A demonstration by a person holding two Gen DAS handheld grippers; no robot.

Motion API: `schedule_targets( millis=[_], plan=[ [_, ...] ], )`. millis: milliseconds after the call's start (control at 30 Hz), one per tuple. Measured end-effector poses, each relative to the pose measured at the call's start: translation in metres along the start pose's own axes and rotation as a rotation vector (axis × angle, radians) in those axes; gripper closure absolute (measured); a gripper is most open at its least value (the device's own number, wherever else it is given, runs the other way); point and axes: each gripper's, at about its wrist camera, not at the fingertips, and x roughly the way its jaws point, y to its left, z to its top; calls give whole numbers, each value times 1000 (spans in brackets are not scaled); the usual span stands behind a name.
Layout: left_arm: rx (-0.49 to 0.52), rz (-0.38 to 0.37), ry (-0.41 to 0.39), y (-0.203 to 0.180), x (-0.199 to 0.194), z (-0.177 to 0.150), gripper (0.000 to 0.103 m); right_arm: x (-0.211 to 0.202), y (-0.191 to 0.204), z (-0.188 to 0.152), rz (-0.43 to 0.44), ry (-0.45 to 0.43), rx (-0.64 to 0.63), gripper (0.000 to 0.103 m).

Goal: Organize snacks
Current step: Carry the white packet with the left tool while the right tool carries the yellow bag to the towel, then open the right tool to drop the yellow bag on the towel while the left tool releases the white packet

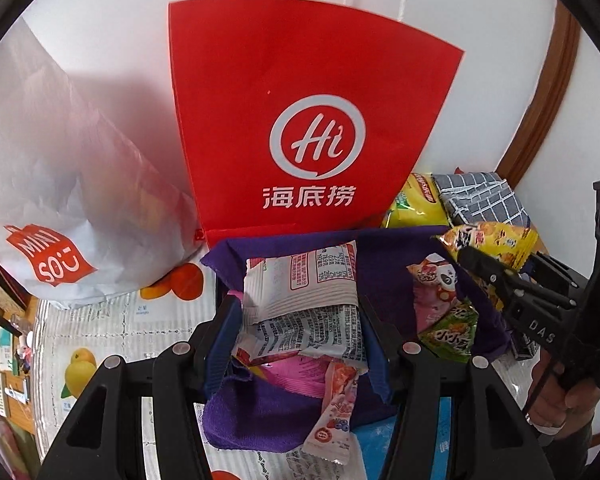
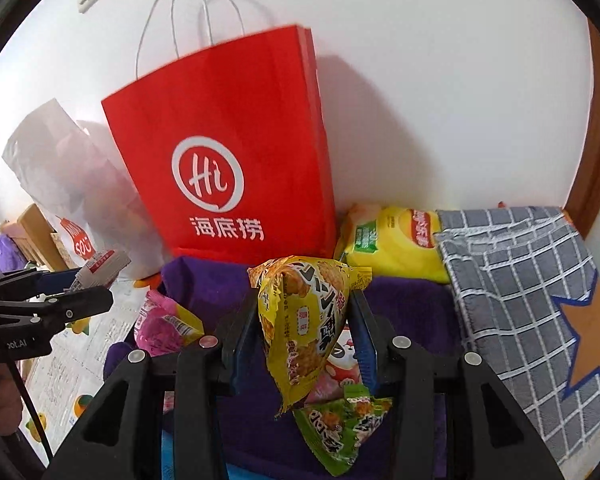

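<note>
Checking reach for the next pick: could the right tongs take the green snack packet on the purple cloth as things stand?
Probably not yet: the right tongs are shut on a yellow snack packet. The green snack packet lies uncovered just below them on the purple cloth.

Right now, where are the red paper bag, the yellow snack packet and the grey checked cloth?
Red paper bag (image 2: pixel 228 128), right wrist view, front panel.
Yellow snack packet (image 2: pixel 300 320), right wrist view, packet middle.
Grey checked cloth (image 2: pixel 512 280), right wrist view, centre.

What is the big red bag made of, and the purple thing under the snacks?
The tall red bag looks like stiff matte paper: sharp side folds, white twisted cord handles. The purple cloth seems soft towel-like fabric, fuzzy, with a frayed edge.
</note>
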Motion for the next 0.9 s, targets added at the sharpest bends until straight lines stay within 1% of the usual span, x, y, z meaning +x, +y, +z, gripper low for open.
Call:
schedule_targets(
  millis=[100,300,733,900],
  plan=[
    [-2,1,7,1,4,-1,48,7,-3,-2,-19,11,-10,60],
    [-6,5,14,3,7,-1,48,13,-12,-4,-16,35,1,60],
    [-8,18,17,4,10,-2,48,19,-13,-6,-19,63,-42,60],
    [-6,25,22,3,12,-3,48,17,-15,-6,-26,61,-47,60]
  ],
)
